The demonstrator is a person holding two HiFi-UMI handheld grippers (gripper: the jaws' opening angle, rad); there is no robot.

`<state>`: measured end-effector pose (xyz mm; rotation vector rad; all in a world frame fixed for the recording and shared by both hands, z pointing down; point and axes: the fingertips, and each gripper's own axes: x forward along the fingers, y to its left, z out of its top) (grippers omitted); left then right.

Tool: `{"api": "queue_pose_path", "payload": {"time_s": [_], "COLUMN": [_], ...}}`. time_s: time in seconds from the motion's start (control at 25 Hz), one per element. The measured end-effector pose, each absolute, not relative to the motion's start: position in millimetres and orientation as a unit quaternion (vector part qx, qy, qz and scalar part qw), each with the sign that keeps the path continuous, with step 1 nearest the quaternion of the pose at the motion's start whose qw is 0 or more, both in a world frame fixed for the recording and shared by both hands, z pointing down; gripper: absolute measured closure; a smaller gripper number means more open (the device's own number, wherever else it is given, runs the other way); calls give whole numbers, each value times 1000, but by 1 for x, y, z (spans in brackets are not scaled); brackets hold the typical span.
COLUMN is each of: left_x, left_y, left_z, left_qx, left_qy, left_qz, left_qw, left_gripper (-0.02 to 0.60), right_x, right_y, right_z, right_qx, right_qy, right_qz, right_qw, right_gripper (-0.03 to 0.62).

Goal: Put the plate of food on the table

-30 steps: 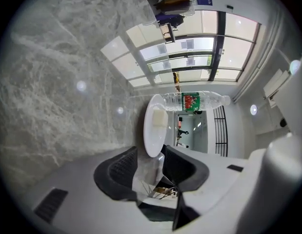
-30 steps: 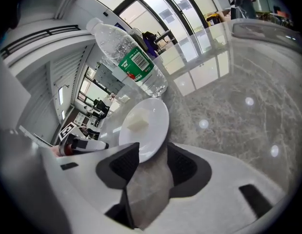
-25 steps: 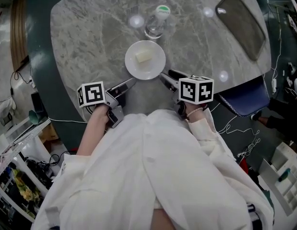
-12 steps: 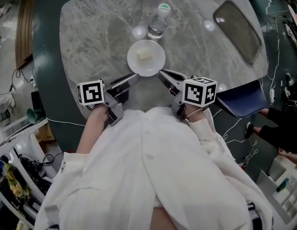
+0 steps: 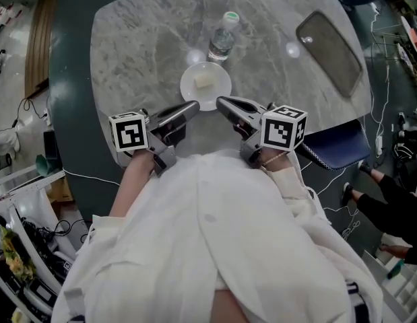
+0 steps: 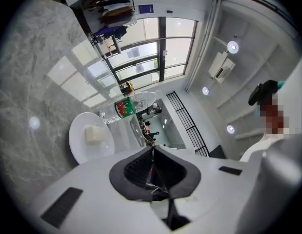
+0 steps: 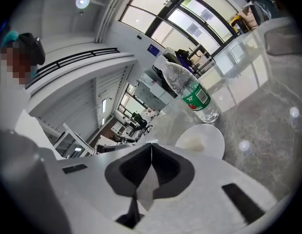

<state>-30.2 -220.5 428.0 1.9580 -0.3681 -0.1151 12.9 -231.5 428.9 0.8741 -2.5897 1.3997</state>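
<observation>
Plate position: The plate sits flat on the marble table, towards my edge, directly in front of the bottle.
Left gripper: My jaws have just been closing and now meet on nothing. The tips are raised near the plate's left rim, clear of it.
Right gripper: Same condition, closed and empty, near the right rim.
Reason: I judge placement complete. The table alone carries the plate, and both grippers flank it without contact.
Plate appearance: White, round, shallow, plain rim.
Food: One pale rectangular block near the plate's centre.
Bottle: Clear plastic, green cap, upright.
</observation>
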Motion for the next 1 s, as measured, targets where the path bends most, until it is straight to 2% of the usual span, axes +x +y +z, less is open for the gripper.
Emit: {"api": "queue_pose_path", "payload": {"time_s": [0.16,0.52,0.68,1.0], "left_x": [-32,-36,-30,-31], "left_y": [-224,-219,-212,-200], "left_z": [423,423,427,428], "left_qx": [835,830,813,810], "left_qy": [-157,-161,-160,-161], "left_qz": [-64,-45,-50,-45], "left_qw": [524,531,557,562], "left_gripper": [555,555,555,555], "right_x": [11,2,-7,-9], "right_y": [-235,-234,-222,-214], "right_z": [422,418,420,412], "right_qx": [279,252,202,165], "right_qy": [-849,-850,-858,-877], "right_qz": [448,462,471,444], "right_qw": [23,12,37,77], "right_gripper": [591,591,591,591]}}
